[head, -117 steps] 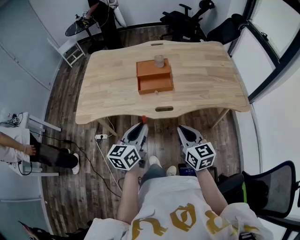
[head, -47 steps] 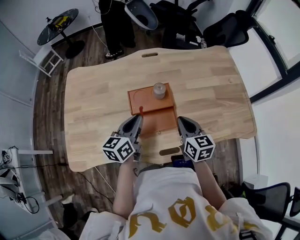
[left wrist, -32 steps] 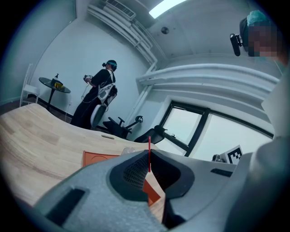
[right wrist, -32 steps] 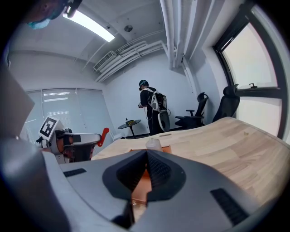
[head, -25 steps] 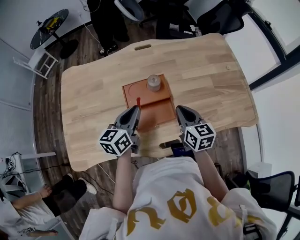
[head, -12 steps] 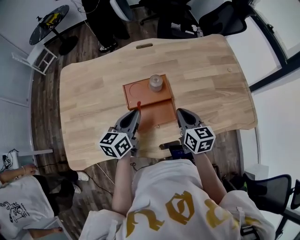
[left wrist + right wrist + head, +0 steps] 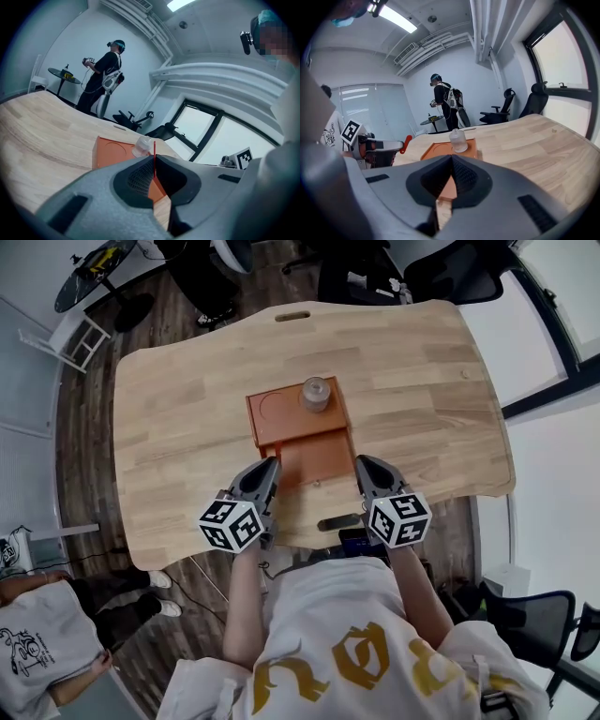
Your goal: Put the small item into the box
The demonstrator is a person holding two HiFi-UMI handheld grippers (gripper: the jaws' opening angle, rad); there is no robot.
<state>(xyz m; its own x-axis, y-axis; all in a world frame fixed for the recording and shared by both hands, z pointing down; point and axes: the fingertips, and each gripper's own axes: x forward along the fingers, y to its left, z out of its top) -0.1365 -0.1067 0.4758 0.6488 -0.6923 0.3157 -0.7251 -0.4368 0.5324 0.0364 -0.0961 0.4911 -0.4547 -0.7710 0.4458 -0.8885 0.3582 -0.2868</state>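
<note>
An orange box stands mid-table with a round recess in its top and its drawer pulled out toward me. A small clear jar sits on the box's top right corner. My left gripper hovers at the drawer's left front corner, shut on a thin red item that stands upright between its jaws. The same red item shows in the right gripper view. My right gripper is at the drawer's right front corner, its jaws closed together with nothing between them.
The wooden table has a handle slot at its near edge and another at the far edge. A person in black stands beyond the table. Office chairs and a round side table are behind it.
The left gripper has sunk with the red item, closer to the drawer's left front corner. The right gripper has hardly moved. The box and jar stay put.
</note>
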